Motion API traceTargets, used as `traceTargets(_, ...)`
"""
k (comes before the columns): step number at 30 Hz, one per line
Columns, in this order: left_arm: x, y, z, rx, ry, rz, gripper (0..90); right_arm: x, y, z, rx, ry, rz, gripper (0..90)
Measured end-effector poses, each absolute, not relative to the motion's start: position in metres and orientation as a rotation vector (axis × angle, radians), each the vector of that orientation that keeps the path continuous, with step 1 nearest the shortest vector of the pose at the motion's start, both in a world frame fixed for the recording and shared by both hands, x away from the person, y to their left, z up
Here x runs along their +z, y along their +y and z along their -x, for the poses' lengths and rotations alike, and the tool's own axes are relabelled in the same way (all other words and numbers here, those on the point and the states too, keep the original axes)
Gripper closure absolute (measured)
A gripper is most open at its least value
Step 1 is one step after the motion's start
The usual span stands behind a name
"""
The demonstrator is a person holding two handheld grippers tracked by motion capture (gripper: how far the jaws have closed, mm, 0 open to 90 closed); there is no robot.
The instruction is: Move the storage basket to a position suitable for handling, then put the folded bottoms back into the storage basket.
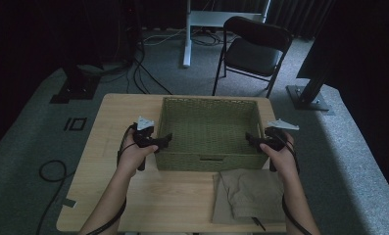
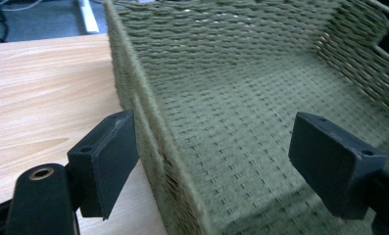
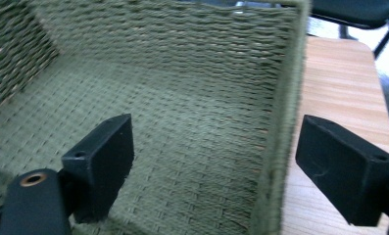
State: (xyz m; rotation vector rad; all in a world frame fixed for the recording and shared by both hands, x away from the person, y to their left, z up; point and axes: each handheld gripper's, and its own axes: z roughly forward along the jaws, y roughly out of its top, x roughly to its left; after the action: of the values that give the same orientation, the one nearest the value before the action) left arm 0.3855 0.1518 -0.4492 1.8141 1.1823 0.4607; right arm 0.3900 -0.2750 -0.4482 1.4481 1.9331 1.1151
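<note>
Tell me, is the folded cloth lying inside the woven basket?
No, the folded beige cloth lies on the wooden table in front of the green woven basket, whose inside is bare.

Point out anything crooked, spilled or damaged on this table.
Nothing stands out. The green woven basket sits square on the light wooden table, empty and intact. The folded beige cloth lies flat at the near edge, slightly overhanging it.
</note>
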Motion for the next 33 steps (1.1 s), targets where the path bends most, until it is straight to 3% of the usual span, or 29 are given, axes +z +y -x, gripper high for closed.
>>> traceTargets(33, -0.429, 0.159, -0.345, 0.426, 1.093, -1.76, 19.2, -0.437, -0.275, -0.362, 1.171, 1.931, -1.356, 13.8)
